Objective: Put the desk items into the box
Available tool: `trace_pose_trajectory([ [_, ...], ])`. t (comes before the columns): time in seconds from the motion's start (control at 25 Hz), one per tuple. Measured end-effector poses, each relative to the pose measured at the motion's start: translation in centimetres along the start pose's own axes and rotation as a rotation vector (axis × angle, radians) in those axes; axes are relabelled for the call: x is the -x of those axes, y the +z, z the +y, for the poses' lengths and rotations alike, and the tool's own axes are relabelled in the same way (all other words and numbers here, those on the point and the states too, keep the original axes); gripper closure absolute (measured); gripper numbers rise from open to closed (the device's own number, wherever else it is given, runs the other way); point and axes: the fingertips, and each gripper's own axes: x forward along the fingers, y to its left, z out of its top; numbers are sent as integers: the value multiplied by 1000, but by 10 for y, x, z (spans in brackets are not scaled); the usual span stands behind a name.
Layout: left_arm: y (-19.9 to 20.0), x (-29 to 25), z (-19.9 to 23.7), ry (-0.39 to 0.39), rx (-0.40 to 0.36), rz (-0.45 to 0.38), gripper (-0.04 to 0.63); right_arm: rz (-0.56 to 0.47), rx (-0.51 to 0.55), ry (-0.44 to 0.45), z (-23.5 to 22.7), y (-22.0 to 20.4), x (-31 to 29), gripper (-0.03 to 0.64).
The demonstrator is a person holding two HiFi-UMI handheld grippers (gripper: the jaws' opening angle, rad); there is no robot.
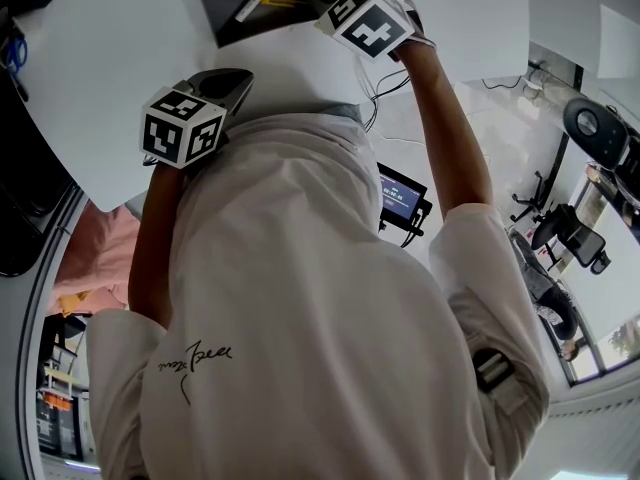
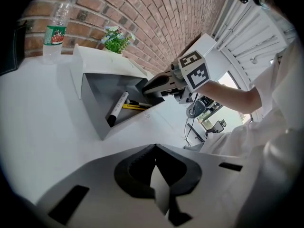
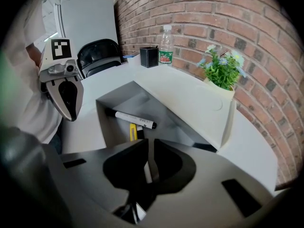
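An open grey box (image 3: 105,127) with a raised white lid (image 3: 190,99) stands on the white desk. A white marker with black ends (image 3: 130,118) and a yellow item (image 3: 133,132) lie inside it. Both the marker (image 2: 117,107) and the yellow item (image 2: 134,107) also show in the left gripper view. My right gripper (image 3: 147,142) hangs over the box's near edge, its jaws closed on a thin white and dark pen-like item (image 3: 146,171). My left gripper (image 2: 155,147) is shut and holds nothing. It hovers over bare desk left of the box (image 1: 228,13).
A water bottle (image 3: 166,44), a black pen cup (image 3: 148,57) and a potted plant (image 3: 223,68) stand along the brick wall behind the box. A black chair (image 3: 97,56) is at the desk's far left. A small screen device (image 1: 400,196) with cables lies right of me.
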Motion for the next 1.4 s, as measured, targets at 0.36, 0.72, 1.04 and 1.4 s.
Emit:
trace_pose_trajectory([
  [0.36,3,3,-2,11,-14,-11,591,-17,-15,-19,0,0,8,565],
  [0.72,5,4,-2,20,-27,-21,591,-27,-18,-38,4,-2,15,575],
  [1.04,7,5,-5,24,-46,-30,591,-50,-48,-47,5,-6,22,580],
  [1.4,13,6,-13,31,-73,-43,591,-81,-88,-68,11,-12,37,581],
])
